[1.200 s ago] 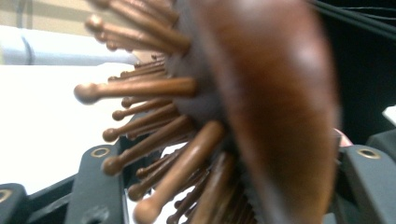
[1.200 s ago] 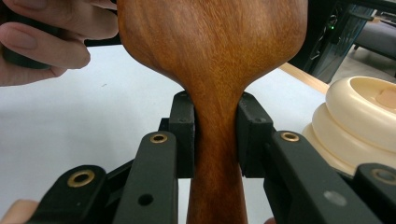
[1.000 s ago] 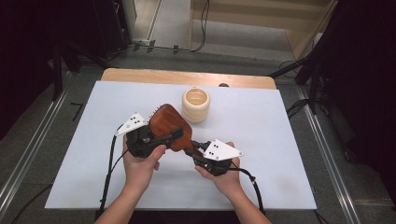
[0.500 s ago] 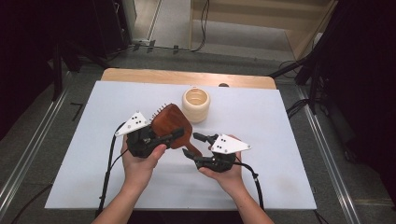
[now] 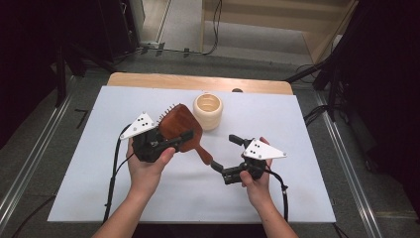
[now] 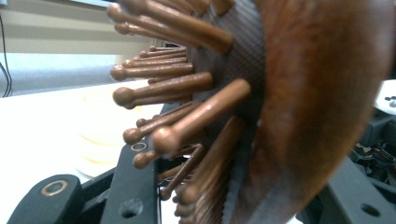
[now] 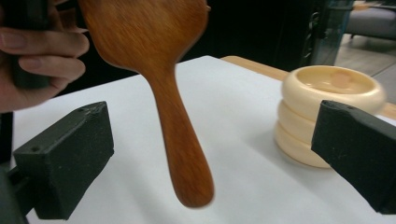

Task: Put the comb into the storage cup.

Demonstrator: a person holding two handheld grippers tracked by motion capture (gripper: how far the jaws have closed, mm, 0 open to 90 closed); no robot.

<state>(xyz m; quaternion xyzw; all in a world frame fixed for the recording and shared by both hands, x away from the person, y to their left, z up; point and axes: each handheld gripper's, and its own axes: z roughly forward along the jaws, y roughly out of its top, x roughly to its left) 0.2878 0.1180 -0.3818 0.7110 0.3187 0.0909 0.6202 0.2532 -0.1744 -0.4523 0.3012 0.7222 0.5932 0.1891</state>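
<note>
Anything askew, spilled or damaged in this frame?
Nothing stands out. The wooden hairbrush is intact and clamped at its head by the left gripper. The right gripper is open, with the handle between its jaws but not touching them. The cream container stands upright on the table.

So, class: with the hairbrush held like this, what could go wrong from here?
1. The left gripper clamps the wooden hairbrush across its bristled head; it might pivot or slip.
2. The right gripper is open beside the handle; closing off-centre could knock it.
3. The cream ribbed container stands close behind and could be bumped.
</note>
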